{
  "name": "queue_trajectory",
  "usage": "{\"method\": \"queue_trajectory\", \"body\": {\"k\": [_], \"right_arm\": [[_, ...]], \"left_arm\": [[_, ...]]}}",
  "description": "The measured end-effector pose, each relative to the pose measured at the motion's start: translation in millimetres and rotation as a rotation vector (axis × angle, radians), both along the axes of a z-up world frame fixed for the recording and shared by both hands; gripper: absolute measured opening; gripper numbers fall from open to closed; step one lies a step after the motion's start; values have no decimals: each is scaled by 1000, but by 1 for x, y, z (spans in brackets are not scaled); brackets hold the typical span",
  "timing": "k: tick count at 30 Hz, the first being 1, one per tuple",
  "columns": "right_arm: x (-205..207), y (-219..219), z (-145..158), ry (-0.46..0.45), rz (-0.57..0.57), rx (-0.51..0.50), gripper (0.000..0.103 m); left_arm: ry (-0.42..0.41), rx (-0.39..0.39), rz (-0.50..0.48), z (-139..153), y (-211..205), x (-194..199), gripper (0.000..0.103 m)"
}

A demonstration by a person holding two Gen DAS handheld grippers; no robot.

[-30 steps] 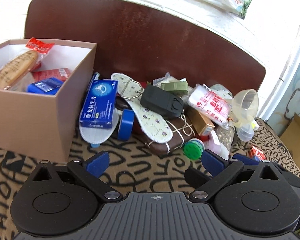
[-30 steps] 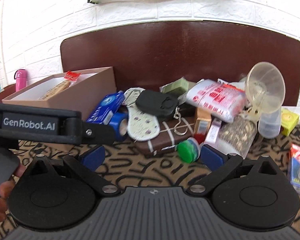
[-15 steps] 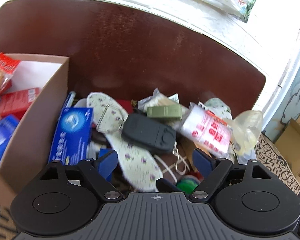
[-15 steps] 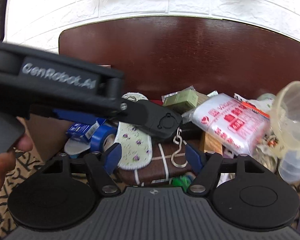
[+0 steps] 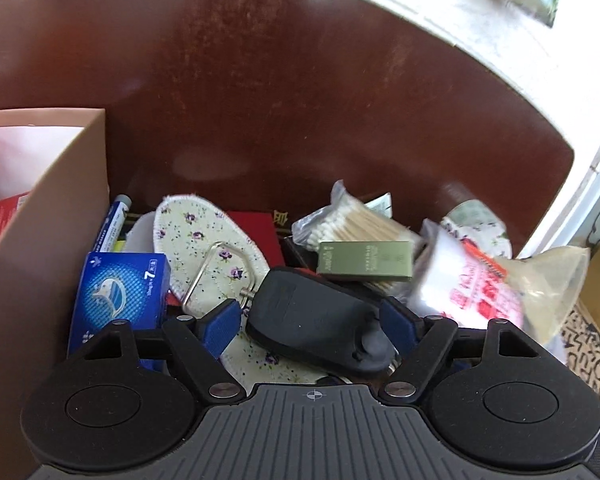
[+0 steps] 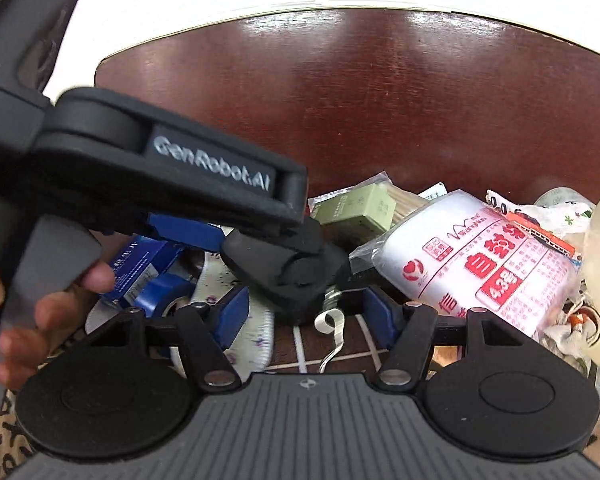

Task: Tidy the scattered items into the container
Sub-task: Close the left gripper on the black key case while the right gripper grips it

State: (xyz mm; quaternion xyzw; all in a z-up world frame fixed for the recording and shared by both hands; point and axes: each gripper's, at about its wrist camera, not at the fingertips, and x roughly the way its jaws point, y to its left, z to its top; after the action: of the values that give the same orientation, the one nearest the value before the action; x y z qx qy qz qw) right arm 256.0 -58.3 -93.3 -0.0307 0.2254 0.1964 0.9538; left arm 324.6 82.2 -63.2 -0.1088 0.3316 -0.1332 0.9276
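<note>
A black hand scale (image 5: 312, 320) with a wire handle lies on a floral insole (image 5: 204, 236) in a heap of loose items beside the brown cardboard box (image 5: 40, 240). My left gripper (image 5: 310, 318) straddles the scale, blue pads close beside it with a thin gap on the left; it is open. In the right wrist view a left finger (image 6: 220, 184) crosses above the scale (image 6: 300, 276). My right gripper (image 6: 306, 314) has the scale's end and its metal hook (image 6: 332, 332) between its pads. Its jaws are closing but do not press.
The heap holds a blue medicine box (image 5: 120, 292), green packet (image 5: 364, 260), cotton swabs (image 5: 352, 224), white red-printed bag (image 6: 480, 264), clear funnel (image 5: 556, 276) and blue tape roll (image 6: 164, 296). A dark headboard (image 5: 300, 100) stands close behind. A hand (image 6: 40, 320) holds the left gripper.
Both grippers moved forward into the heap and narrowed their jaws. The black scale now lies between both pairs of pads, and the left gripper fills the left of the right wrist view.
</note>
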Motion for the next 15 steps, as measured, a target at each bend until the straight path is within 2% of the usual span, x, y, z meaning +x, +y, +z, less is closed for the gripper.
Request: {"method": "queue_trajectory", "body": {"k": [3, 4, 5, 8, 12, 15], "right_arm": [[2, 2, -1, 4, 27, -2, 67], [3, 3, -1, 14, 41, 1, 60], [4, 3, -3, 27, 52, 9, 58], [1, 3, -3, 40, 49, 11, 57], [-12, -5, 1, 69, 55, 38, 57], [-32, -10, 7, 76, 74, 43, 57]], "left_arm": [[36, -41, -1, -7, 3, 11, 86], [33, -46, -3, -9, 4, 12, 86], [28, -36, -8, -9, 2, 12, 81], [20, -1, -20, -6, -2, 6, 78], [49, -40, -8, -1, 1, -6, 74], [44, -36, -14, 5, -4, -29, 74]]}}
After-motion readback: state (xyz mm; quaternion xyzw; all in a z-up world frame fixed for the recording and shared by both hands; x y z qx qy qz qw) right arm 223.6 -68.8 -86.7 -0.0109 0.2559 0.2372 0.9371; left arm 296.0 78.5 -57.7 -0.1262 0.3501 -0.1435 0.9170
